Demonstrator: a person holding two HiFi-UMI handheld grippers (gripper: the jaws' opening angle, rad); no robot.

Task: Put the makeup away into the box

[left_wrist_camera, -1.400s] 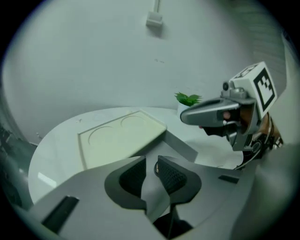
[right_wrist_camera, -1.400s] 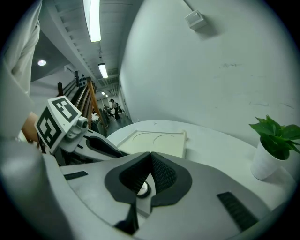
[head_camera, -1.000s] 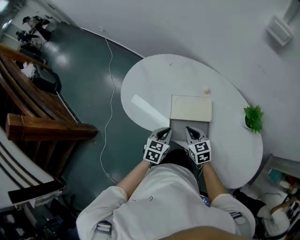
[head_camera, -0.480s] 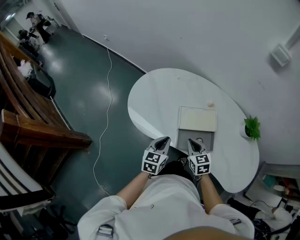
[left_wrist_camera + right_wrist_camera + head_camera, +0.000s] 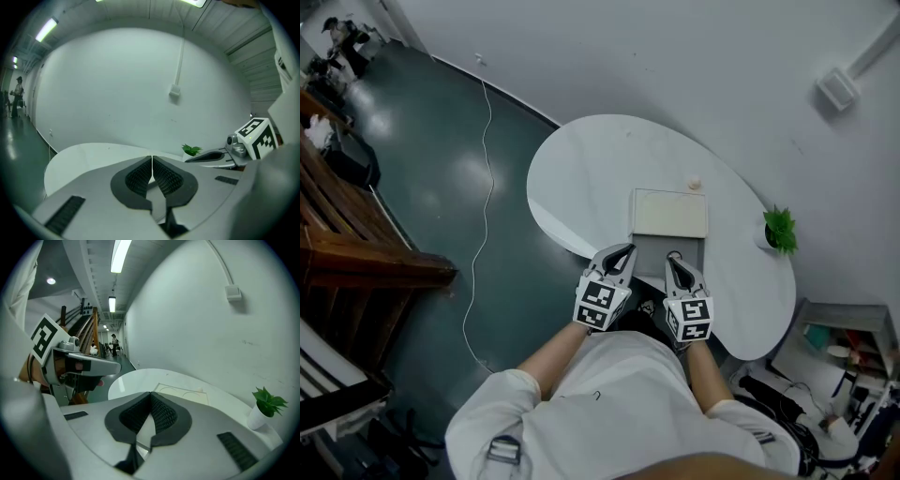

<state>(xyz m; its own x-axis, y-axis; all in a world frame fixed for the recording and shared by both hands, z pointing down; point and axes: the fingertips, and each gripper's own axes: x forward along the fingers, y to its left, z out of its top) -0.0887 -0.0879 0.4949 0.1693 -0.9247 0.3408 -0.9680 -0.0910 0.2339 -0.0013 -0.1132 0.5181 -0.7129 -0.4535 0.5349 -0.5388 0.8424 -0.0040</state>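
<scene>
Plainly, left gripper (image 5: 626, 250) and right gripper (image 5: 671, 260) both closed, empty.

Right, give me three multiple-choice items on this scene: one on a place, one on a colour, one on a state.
1. Where does the plant stand?
A. on the floor
B. near the right edge of the table
C. on a chair

2. What colour is the table top?
A. white
B. black
C. red

3. How are the left tongs?
A. wide open
B. shut on a brush
C. shut, holding nothing

Answers:
1 B: the head view shows it by the rim on the person's right.
2 A: the top is plain white in every view.
3 C: the left gripper view shows them closed with nothing between.
</scene>
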